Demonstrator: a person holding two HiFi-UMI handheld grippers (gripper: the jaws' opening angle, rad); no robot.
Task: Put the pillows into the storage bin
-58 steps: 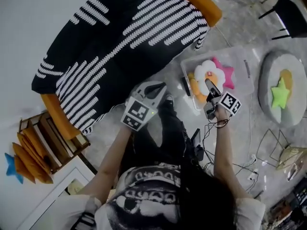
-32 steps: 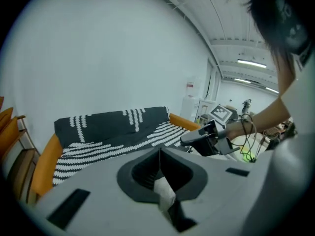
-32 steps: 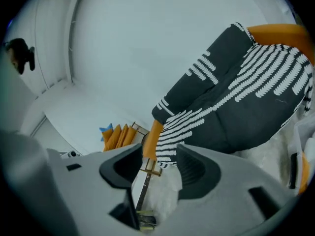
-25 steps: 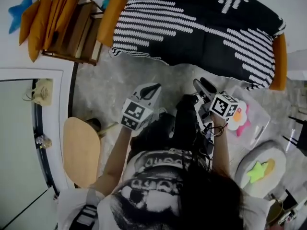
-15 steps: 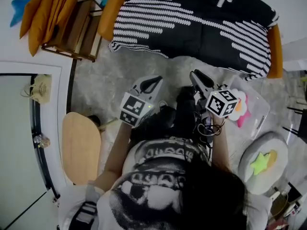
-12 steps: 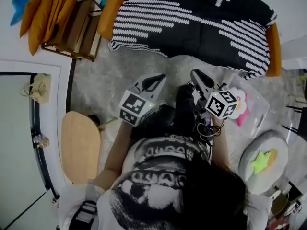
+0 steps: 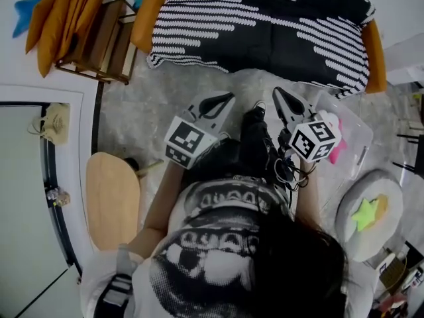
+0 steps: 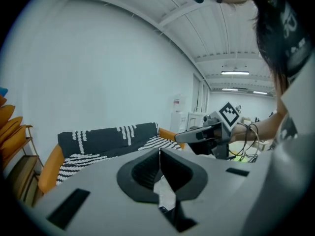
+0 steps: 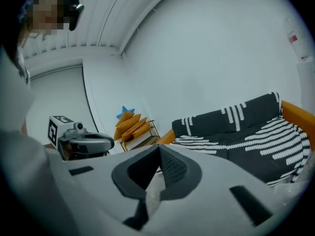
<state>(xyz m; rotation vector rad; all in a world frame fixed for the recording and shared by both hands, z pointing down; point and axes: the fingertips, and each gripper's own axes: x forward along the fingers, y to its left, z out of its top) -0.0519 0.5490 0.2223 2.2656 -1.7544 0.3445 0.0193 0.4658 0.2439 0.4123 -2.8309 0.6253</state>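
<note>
The clear storage bin (image 7: 361, 132) stands on the floor at the right, with a pink star pillow (image 7: 339, 152) and a bit of a white flower pillow (image 7: 329, 120) showing behind my right gripper's marker cube. A green star pillow (image 7: 366, 212) lies on a round grey cushion (image 7: 391, 191). Several orange pillows (image 7: 56, 18) and a blue star pillow (image 7: 30, 2) sit on a wooden rack at the upper left. My left gripper (image 7: 228, 97) (image 8: 159, 154) and right gripper (image 7: 278, 93) (image 9: 160, 151) are both shut and hold nothing, side by side, pointing at the sofa.
A sofa (image 7: 265, 25) with orange arms and a black-and-white striped throw fills the top. A round wooden stool (image 7: 112, 207) stands at the left beside a white door frame. The person's dark-trousered legs are between the grippers. Cables trail by the right hand.
My right gripper has come away from the bin and its jaws have closed on nothing. The head has turned, so the bin now sits at the right edge behind that gripper.
</note>
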